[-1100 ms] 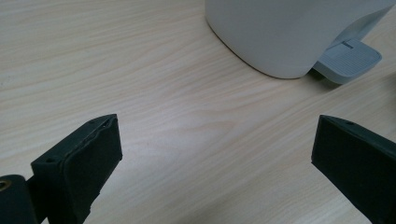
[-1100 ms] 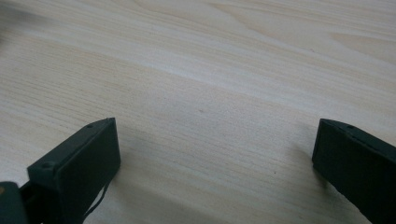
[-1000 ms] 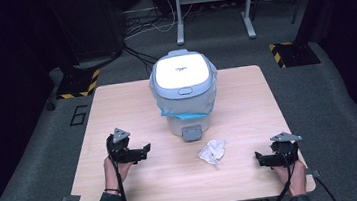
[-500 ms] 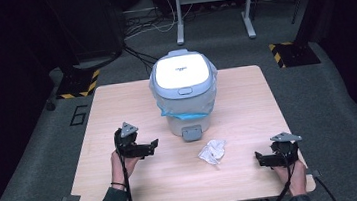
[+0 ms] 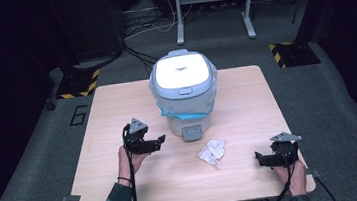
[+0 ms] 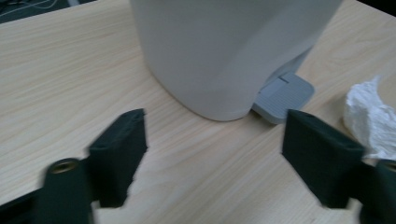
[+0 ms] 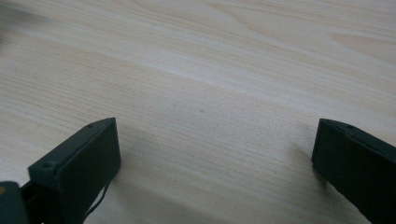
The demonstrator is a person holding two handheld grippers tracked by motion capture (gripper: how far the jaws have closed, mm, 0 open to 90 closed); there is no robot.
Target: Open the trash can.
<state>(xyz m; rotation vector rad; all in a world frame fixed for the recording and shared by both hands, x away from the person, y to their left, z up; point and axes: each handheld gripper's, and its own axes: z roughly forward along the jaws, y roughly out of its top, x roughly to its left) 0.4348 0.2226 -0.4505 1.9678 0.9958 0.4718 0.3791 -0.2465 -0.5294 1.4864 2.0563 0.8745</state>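
Fingers [image 6: 119,156] on the left gripper [image 5: 153,142] stand apart with nothing between them, though the jaws have just been closing in; bare wood shows in the gap. Over by the near right corner of the table [image 5: 116,102], the right gripper [image 5: 262,159] has its jaws spread wide and empty above the tabletop.

So where are we? Early days, by my reading. The bin [image 5: 184,92], lid down and a plastic liner showing at its rim, stands at the middle of the table toward the far edge, its grey pedal [image 5: 192,132] pointing to the near edge. The crumpled tissue [image 5: 212,151] lies on the wood just in front of the pedal, untouched. Picking it up and getting it into the bin is all still to come.

Against a second ago: the left hand has slid in from nearer the left edge toward the bin's base, while the right hand, bin and tissue sit unchanged.
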